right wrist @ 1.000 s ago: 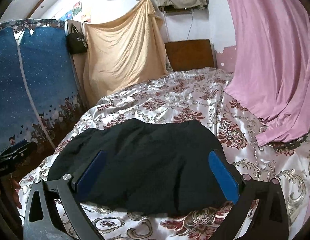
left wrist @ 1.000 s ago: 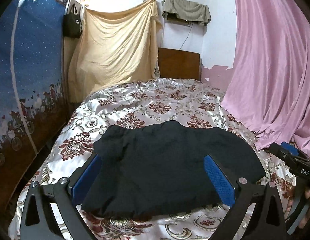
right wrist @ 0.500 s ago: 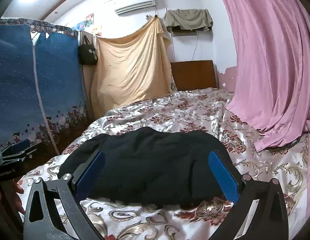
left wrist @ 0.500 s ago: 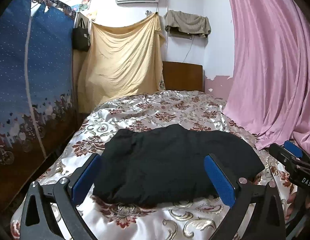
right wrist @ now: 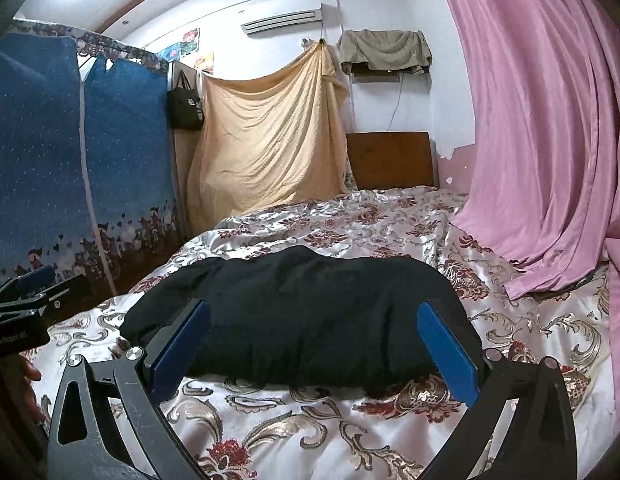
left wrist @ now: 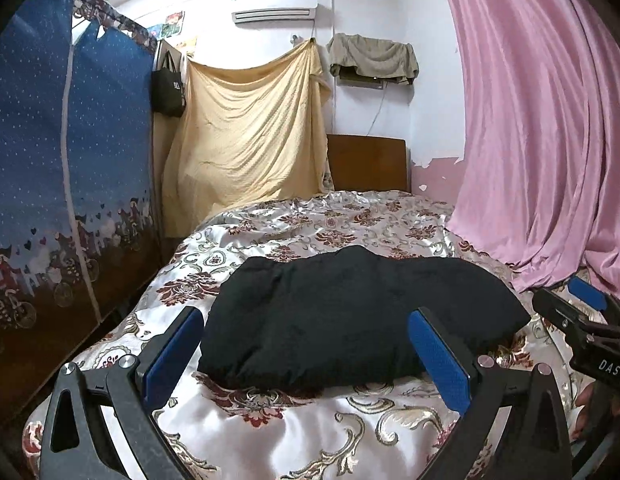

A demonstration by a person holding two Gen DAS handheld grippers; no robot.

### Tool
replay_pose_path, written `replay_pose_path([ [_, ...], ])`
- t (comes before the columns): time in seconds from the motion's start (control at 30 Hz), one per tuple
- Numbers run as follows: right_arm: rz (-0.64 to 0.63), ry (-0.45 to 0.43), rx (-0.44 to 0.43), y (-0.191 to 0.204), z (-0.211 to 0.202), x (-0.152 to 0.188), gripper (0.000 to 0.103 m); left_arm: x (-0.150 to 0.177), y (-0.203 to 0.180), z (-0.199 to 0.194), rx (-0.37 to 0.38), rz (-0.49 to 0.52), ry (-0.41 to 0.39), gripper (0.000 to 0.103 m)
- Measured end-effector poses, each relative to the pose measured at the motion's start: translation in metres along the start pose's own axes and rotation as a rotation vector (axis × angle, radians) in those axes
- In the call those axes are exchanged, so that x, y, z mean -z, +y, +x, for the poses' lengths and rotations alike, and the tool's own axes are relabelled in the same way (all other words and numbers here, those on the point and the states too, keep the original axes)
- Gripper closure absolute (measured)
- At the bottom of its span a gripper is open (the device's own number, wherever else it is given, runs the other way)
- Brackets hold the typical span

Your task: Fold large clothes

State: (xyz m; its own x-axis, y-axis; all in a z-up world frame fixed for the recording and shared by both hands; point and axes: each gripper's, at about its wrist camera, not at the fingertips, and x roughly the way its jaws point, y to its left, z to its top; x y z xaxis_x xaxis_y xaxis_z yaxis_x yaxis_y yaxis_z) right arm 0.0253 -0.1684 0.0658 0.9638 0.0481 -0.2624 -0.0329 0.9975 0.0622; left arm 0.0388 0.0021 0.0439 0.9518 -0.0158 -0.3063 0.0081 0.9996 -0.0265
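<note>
Your left tongs point(left wrist: 306, 356) are spread wide, blue pads point(left wrist: 438, 364) apart, holding nothing and hovering just short of the near edge of the black garment point(left wrist: 350, 312). Your right tongs point(right wrist: 314, 354) are likewise spread and empty, the garment's near edge showing between their pads.

The garment lies folded into a thick, rumpled bundle on the bed point(left wrist: 310, 428), across its near half, resting on a shiny cream bedspread patterned with dark red flowers and gold scrolls.

In the left wrist view, your right tongs appear at the right edge; white letters on the black body read "DAS" point(left wrist: 608, 368), the rest cut off. In the right wrist view, your left tongs show at the left edge with faint white lettering too blurred to read.

Farther out, a blue fabric wardrobe point(left wrist: 70, 160) stands left of the bed, with a black bag point(left wrist: 168, 88) hanging beside it bearing a small white mark you cannot read. A yellow sheet point(left wrist: 250, 136) hangs at the back, and a pink curtain point(left wrist: 542, 120) falls along the right.
</note>
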Motion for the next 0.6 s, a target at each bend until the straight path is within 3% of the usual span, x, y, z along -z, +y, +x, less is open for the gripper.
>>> replay_pose_path([
  [0.6,-0.005,0.046,-0.006,-0.006,0.006,0.024,0.001,0.033,0.005,0.007,-0.017,0.014,0.063,0.000],
])
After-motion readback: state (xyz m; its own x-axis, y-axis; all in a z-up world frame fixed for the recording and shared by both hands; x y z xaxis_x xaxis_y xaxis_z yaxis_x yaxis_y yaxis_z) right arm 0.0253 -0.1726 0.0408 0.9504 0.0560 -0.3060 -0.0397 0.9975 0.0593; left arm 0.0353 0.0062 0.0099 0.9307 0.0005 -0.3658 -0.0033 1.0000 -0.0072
